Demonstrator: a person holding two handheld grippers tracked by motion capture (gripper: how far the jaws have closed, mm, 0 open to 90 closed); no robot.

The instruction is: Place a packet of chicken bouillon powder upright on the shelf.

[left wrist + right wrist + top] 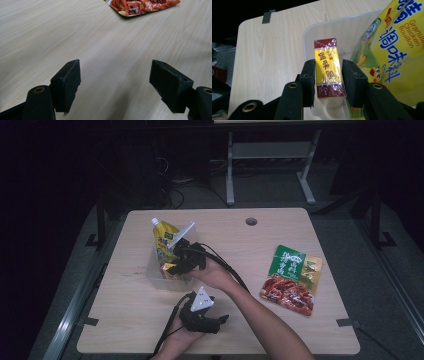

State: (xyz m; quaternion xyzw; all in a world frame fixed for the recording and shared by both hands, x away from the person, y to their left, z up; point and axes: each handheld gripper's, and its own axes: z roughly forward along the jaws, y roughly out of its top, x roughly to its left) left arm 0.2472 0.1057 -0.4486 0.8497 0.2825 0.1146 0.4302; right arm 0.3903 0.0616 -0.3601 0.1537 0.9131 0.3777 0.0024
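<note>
A small yellow and dark-red box (328, 72) lies in a clear plastic tub (310, 33). My right gripper (328, 82) has a pad close on each side of the box, open by a hair's width. A yellow chicken bouillon pouch (392, 47) stands in the same tub, to the right of the box. From above, the right gripper (176, 266) reaches down into the tub (152, 276) beside the pouch (162, 237). My left gripper (115, 85) is open over bare wood, and it rests in a hand near the front edge (220, 320).
A green and red food packet (292, 280) lies flat on the right half of the table, its red end showing ahead of the left gripper's jaws (142, 6). A cable hole (251, 221) sits near the far edge. A clip (267, 17) marks a table corner.
</note>
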